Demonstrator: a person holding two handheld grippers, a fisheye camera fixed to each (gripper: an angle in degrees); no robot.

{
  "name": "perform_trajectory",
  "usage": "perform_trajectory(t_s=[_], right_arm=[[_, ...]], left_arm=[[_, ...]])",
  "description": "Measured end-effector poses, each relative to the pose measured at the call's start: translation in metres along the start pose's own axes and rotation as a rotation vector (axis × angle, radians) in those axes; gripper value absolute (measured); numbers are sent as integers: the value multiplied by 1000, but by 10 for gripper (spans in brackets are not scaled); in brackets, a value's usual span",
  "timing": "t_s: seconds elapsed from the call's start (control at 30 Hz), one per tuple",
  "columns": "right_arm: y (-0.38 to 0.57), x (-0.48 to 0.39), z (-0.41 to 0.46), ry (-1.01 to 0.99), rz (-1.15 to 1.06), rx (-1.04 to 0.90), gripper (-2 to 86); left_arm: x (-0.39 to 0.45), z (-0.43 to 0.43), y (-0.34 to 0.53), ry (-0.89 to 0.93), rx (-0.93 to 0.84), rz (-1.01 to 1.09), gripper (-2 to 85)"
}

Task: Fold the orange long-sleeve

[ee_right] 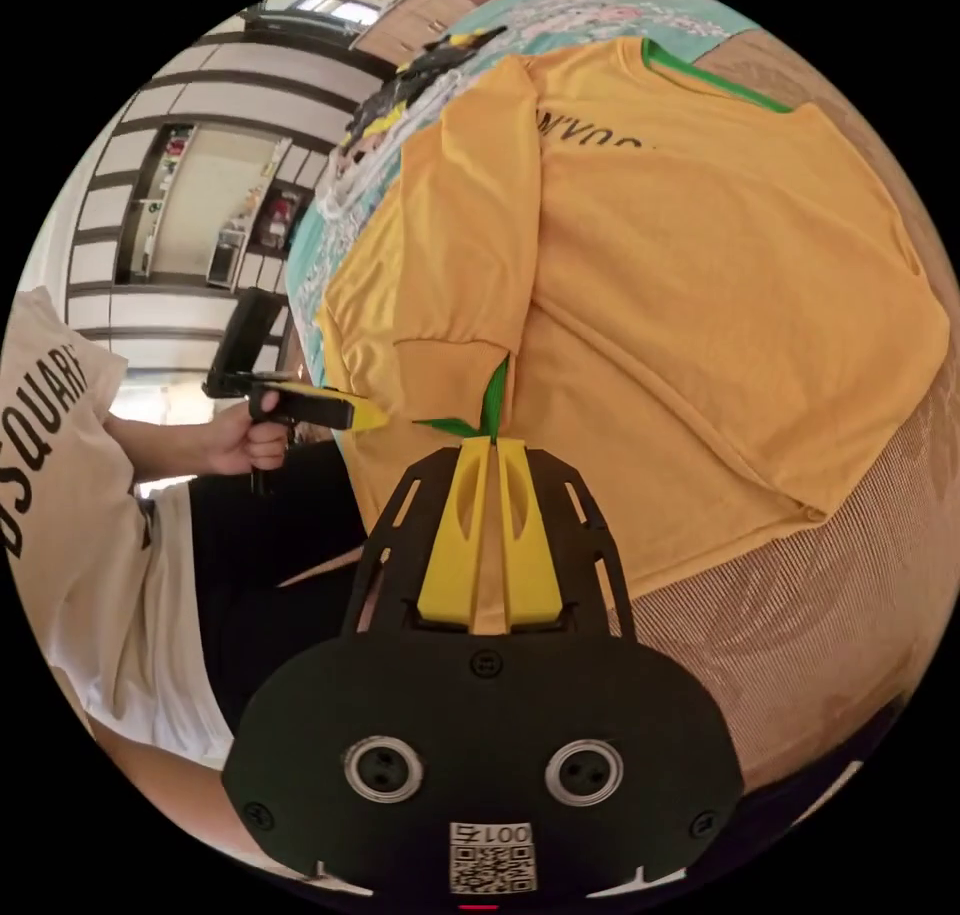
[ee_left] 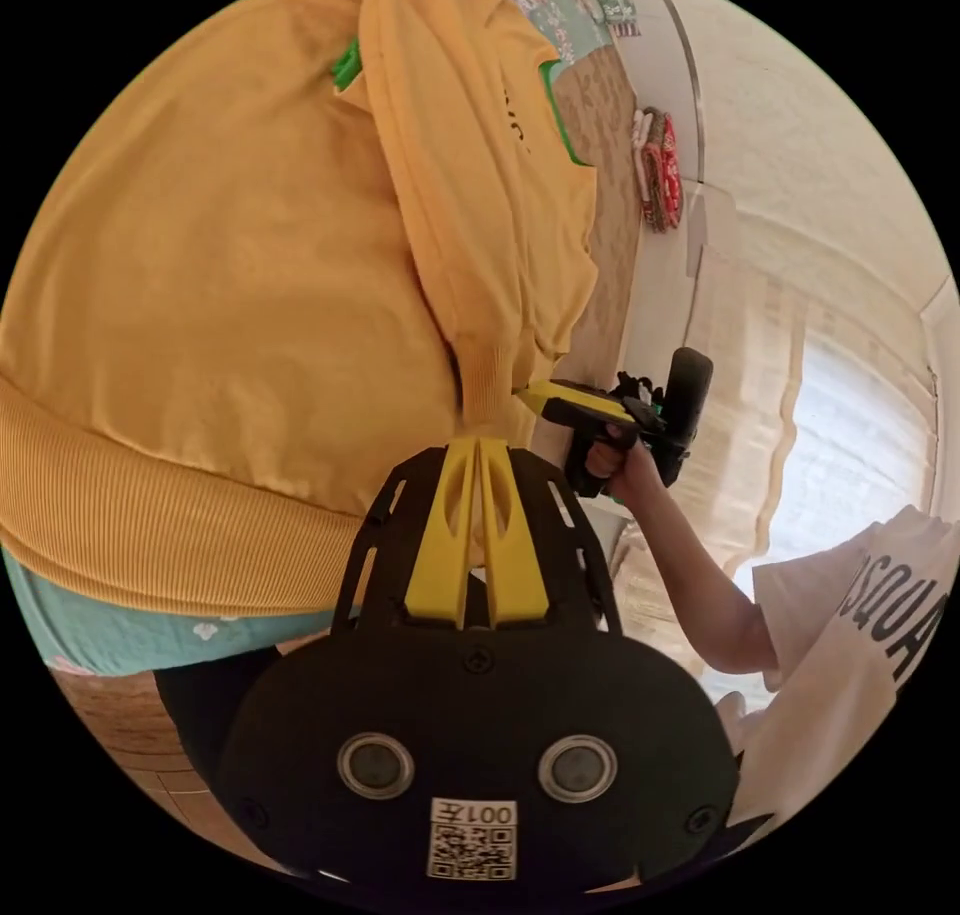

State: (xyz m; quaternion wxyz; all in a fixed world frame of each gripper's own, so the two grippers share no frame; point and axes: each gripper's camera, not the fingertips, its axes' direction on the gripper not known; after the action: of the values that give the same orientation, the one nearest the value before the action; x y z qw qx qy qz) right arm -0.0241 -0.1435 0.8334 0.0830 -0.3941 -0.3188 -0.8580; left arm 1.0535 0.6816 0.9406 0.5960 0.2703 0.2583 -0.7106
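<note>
The left gripper (ee_left: 478,442) had its yellow jaws pressed nearly together at the ribbed cuff (ee_left: 487,385) of a sleeve (ee_left: 450,185). Whether cloth sat between the tips could not be told, since the cuff ended right at the jaw ends. That sleeve ran from the cuff across the body of the orange shirt (ee_left: 220,285), folded over it.

The right gripper (ee_right: 492,442) also had its jaws close together, with a thin gap between them. Its tips met the shirt's edge where a green strip (ee_right: 494,390) of lining showed beside the other cuff (ee_right: 450,365); the pinch itself was too small to make out.

Each gripper showed in the other's view, held in a hand (ee_left: 612,460) by its black grip: the right gripper's tips touched the shirt's edge near the cuff in the left gripper view, and the left gripper's tips touched the shirt's edge in the right gripper view (ee_right: 365,415).

The shirt lay flat on a bed (ee_right: 780,615), on a woven tan mat with a teal floral sheet (ee_left: 130,625) beneath, showing at the bed's edge. The ribbed hem (ee_left: 150,515) lay toward the near edge, the green-lined collar (ee_right: 715,77) toward the far side. Dark lettering on the chest was partly covered by the folded sleeve. The person's white printed T-shirt (ee_right: 70,515) was cut off at the frame edge.
</note>
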Motion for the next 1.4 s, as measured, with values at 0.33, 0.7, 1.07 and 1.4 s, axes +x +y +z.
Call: perform_trajectory(t_s=[0.33, 0.7, 1.07, 1.4], right_arm=[[-104, -3, -109, 88, -246, 256, 61], [-350, 67, -77, 2, -75, 304, 109], [-357, 92, -82, -168, -2, 315, 18], [-371, 131, -40, -191, -23, 197, 17]], left_arm=[[-30, -138, -76, -321, 371, 137, 7], [-113, -168, -143, 123, 575, -10, 20], [-135, -189, -110, 162, 784, -84, -8], [-150, -179, -111, 116, 761, -85, -10]])
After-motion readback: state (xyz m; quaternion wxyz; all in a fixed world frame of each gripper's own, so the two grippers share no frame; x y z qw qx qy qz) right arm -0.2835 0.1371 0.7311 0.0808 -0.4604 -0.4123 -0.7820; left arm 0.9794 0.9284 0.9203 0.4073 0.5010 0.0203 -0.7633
